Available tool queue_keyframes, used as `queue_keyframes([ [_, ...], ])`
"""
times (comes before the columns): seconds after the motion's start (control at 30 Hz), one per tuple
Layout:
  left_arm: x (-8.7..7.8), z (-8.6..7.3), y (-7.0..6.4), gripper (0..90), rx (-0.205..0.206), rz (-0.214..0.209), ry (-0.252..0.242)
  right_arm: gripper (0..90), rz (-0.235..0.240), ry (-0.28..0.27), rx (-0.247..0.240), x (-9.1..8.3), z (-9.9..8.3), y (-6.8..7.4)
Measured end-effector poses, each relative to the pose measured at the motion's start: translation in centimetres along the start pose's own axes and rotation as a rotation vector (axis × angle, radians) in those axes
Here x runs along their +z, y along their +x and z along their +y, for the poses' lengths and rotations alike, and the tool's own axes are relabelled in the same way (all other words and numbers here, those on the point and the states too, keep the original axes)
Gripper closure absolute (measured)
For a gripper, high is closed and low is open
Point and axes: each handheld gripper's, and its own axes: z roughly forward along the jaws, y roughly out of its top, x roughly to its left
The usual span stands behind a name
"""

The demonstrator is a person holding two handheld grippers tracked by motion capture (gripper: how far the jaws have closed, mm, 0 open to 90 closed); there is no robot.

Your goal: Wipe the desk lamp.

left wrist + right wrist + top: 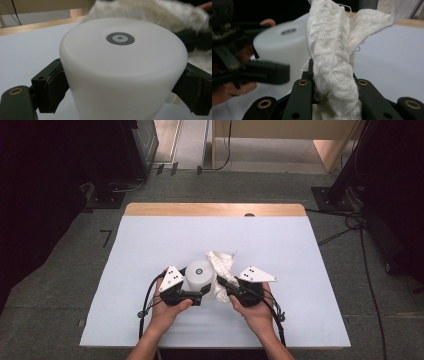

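A white upside-down cup (199, 275) stands near the middle front of the table, with a grey round mark on its top. My left gripper (200, 292) is shut on the cup (122, 72), one jaw on each side of its wall. Right beside it lies a white knitted cloth (222, 265). My right gripper (223, 287) is shut on the cloth (332, 62), which rises bunched out of the jaws. In the right gripper view the cup (279, 42) and the left gripper (262, 72) sit at the left.
The table (150, 240) has a pale cover and a wooden strip (215, 209) along its far edge. Dark stands and cables (350, 225) lie on the floor around it.
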Motion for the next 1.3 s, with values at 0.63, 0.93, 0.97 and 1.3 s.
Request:
queue_keyframes([
  [0.63, -0.5, 0.4, 0.7, 8.8, -0.059, -0.009, -0.047, 76.9, 0.015, 0.068, 0.038, 1.0, -1.4, -0.4],
  [0.93, 0.2, -0.1, 0.3, 8.8, -0.012, -0.003, 0.001, 76.9, 0.023, 0.038, 0.054, 0.4, -0.5, -0.3],
  [0.97, 0.3, -0.1, 0.2, 8.8, -0.004, -0.009, 0.005, 76.9, 0.022, 0.025, 0.052, 0.2, -0.2, -0.4],
  [1.3, 0.3, -0.1, 0.3, 8.8, -0.035, -0.018, -0.008, 76.7, 0.01, 0.02, 0.025, 0.1, -0.5, -0.6],
])
